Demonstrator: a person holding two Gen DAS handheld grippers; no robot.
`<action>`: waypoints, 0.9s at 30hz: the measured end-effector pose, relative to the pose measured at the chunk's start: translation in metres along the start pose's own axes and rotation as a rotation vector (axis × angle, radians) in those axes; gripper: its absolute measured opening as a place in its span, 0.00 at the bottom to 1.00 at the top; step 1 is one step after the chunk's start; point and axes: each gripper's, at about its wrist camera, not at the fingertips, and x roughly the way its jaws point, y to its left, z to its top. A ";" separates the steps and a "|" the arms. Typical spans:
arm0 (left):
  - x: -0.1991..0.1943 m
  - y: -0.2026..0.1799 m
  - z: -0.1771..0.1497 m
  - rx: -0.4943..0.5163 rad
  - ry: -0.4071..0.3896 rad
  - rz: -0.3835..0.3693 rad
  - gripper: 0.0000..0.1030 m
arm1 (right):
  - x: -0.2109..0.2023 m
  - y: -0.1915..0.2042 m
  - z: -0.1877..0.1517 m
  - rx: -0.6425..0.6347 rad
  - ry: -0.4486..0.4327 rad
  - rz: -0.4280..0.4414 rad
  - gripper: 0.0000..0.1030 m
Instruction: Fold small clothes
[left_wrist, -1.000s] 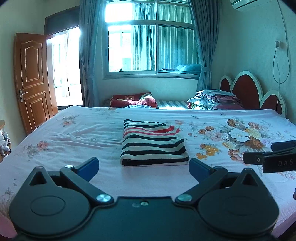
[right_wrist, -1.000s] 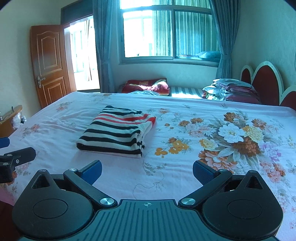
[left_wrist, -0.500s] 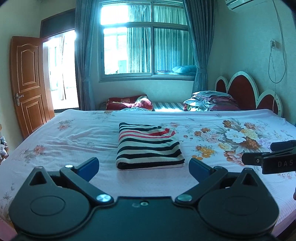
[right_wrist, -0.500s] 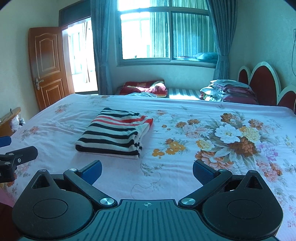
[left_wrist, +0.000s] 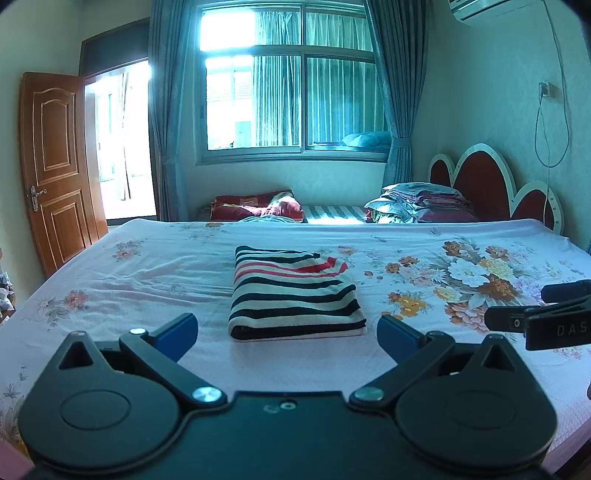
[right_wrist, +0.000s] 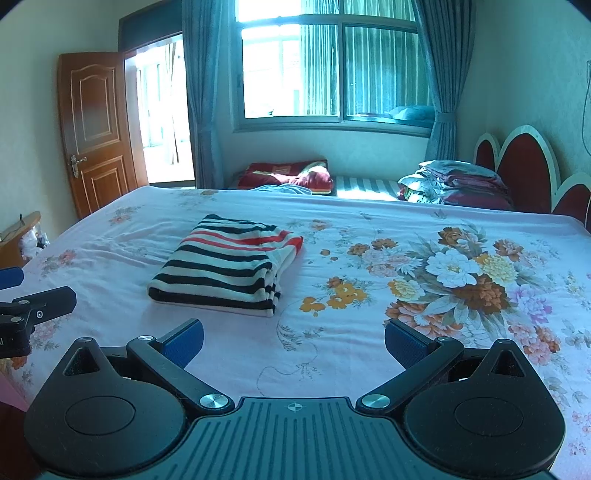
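Viewing through the left wrist camera first: the left gripper, a black two-finger tool with blue pads, hangs above the near edge of the bed with its jaws spread wide and nothing between them. Its blue fingertips stand apart from the cloth. The folded black, white and red striped garment lies flat on the pink floral bedsheet, roughly mid-bed, directly ahead of the gripper and centred between its fingers, not touched by them. Its thick folded edge faces the camera; the red stripes sit at the far end. The right gripper enters at the right border as a black finger, well apart from the garment. Beyond the bed stand a brown panelled wooden door, swung inward, a large window with teal curtains, a red scalloped headboard and a stack of folded bedding.

Right wrist camera: the right gripper likewise hangs released, jaws wide, holding nothing, over bare sheet near the front edge of the bed. The striped garment lies ahead and to its left, clear of both fingers. Its layered open edges show on the right side. The left gripper shows at the left border, beside the bed edge and short of the garment. A red cushion rests under the window.
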 end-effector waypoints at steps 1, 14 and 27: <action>0.000 -0.001 0.001 0.001 0.000 0.000 1.00 | 0.000 0.000 0.000 0.002 0.000 0.000 1.00; 0.004 -0.004 0.005 0.003 0.003 -0.002 1.00 | -0.001 -0.008 0.003 0.007 -0.002 -0.004 1.00; 0.007 -0.002 0.007 0.005 0.009 -0.002 1.00 | 0.002 -0.008 0.005 -0.008 -0.002 -0.001 1.00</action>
